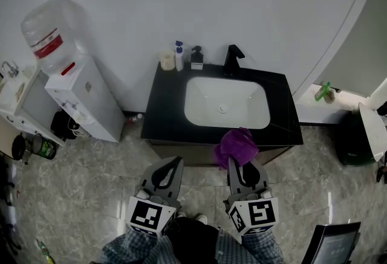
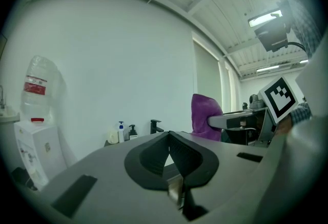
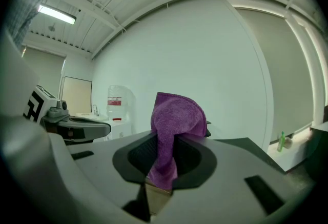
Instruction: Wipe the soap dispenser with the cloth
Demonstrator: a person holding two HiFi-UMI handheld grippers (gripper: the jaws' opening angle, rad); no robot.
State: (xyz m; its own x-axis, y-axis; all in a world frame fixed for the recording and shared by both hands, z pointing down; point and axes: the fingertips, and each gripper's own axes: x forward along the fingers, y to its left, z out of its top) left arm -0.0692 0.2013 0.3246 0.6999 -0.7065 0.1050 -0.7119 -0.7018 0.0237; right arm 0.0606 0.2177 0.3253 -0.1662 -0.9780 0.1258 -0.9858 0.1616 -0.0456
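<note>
Right gripper pinching cloth, left gripper seemingly closed

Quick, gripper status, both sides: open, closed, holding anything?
Left gripper: closed, nothing between its jaws.
Right gripper: closed on the purple cloth.

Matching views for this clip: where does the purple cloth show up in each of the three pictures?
Head view: purple cloth lower centre, in the right claw at the counter's front edge.
Left gripper view: right of centre, mid height.
Right gripper view: centre, pinched between the jaws.
Shared landmark: the water bottle, left of the cloth in all three.
</note>
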